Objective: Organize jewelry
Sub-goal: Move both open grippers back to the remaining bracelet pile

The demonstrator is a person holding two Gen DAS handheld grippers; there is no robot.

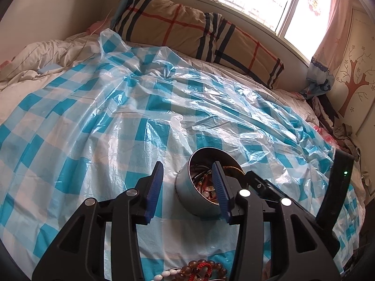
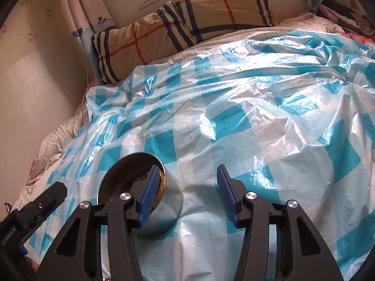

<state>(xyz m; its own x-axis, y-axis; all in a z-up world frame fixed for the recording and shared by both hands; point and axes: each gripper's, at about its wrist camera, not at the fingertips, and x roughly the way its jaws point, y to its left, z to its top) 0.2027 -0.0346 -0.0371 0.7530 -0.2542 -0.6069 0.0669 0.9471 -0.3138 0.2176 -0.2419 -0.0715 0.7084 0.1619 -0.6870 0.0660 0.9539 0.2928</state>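
With both the left gripper (image 1: 187, 178) and the right gripper (image 2: 186, 182) part-open and empty, the smooth, probably slippery tin (image 1: 187, 187) on the plastic sheet (image 1: 117, 117) is best taken across its sides, while the loose bead bracelets (image 1: 201, 269) nearby would slump.

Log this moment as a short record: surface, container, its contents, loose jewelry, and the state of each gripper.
surface: blue-and-white checked plastic sheet spread over a bed
container: round metal tin, open, no lid on it, standing on the sheet
contents: tangled jewelry inside, a gold-coloured chain over the rim
loose jewelry: brown bead bracelets on the sheet at the near edge of the left view
left gripper: fingers apart, nothing held, tin just ahead
right gripper: fingers apart, nothing held, tin to its left
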